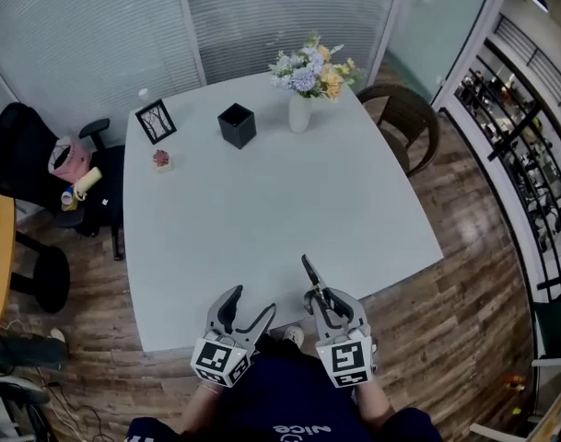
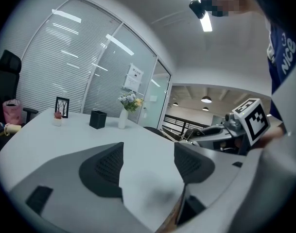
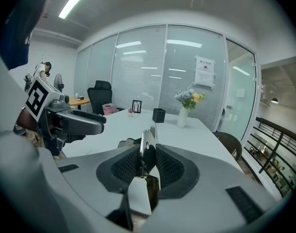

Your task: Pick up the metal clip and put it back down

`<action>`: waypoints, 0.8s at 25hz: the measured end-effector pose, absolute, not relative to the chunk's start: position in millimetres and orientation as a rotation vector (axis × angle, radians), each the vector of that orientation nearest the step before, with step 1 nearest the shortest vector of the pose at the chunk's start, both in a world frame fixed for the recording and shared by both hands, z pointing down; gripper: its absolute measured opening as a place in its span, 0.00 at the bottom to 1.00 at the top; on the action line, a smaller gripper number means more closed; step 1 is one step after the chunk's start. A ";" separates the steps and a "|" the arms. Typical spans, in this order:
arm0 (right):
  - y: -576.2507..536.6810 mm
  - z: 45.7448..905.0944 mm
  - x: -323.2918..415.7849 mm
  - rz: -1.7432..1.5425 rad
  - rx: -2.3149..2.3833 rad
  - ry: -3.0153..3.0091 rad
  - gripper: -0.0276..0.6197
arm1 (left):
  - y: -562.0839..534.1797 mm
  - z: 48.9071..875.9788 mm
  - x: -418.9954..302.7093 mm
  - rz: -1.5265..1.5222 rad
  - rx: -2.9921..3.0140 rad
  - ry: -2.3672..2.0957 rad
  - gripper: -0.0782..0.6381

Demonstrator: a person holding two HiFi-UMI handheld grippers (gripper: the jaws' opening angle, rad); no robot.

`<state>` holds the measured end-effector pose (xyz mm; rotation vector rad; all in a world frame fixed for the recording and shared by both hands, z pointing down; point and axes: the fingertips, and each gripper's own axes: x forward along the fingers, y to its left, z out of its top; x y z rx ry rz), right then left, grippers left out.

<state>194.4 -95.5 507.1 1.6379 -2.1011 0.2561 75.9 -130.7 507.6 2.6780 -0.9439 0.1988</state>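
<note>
I am clamping the right gripper's (image 3: 148,163) fingers (image 3: 124,166) onto the metal clip (image 3: 148,141). The dark ribbed pads are pressing its flat sides, and its silvery top is sticking up and forward past the fingertips. In the head view the metal clip (image 1: 309,272) is poking out ahead of the right gripper (image 1: 322,299), carried in the grip over the near edge of the tabletop (image 1: 262,219) rather than lying on it.

I am holding the left gripper (image 2: 148,165) with its fingers (image 2: 105,168) spread wide and released. Nothing is sitting between them, and only bare white tabletop (image 2: 65,135) is showing through the gap. From above, the left gripper (image 1: 246,312) is hanging just beside the right one at the same near edge, and the two are not touching.

Farther out, the things are all lying along the far side of the tabletop. I am seeing a black square holder (image 1: 237,124), with a white vase of flowers (image 1: 300,109) to its right. To the left of the holder a small black picture frame (image 1: 156,121) is standing, with a little pink potted plant (image 1: 161,159) just in front of it.

Beyond the tabletop, a brown wicker chair (image 1: 407,122) is standing at the far right corner. A black office chair (image 1: 36,159) with a pink bag (image 1: 70,159) on it is standing at the left.
</note>
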 end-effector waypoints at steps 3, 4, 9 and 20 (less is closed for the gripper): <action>-98.6 509.5 185.9 0.230 1.570 -2.141 0.20 | -127.8 508.6 67.3 0.201 2.643 -1.018 0.55; -99.7 510.0 183.1 0.225 1.552 -2.158 0.20 | -126.2 508.6 64.3 0.204 2.633 -1.044 0.55; -113.1 513.0 163.3 0.217 1.466 -2.243 0.20 | -119.8 514.5 41.2 0.231 2.569 -1.156 0.55; -145.8 520.6 122.3 0.125 1.252 -2.339 0.20 | -119.8 523.1 0.8 0.202 2.439 -1.350 0.55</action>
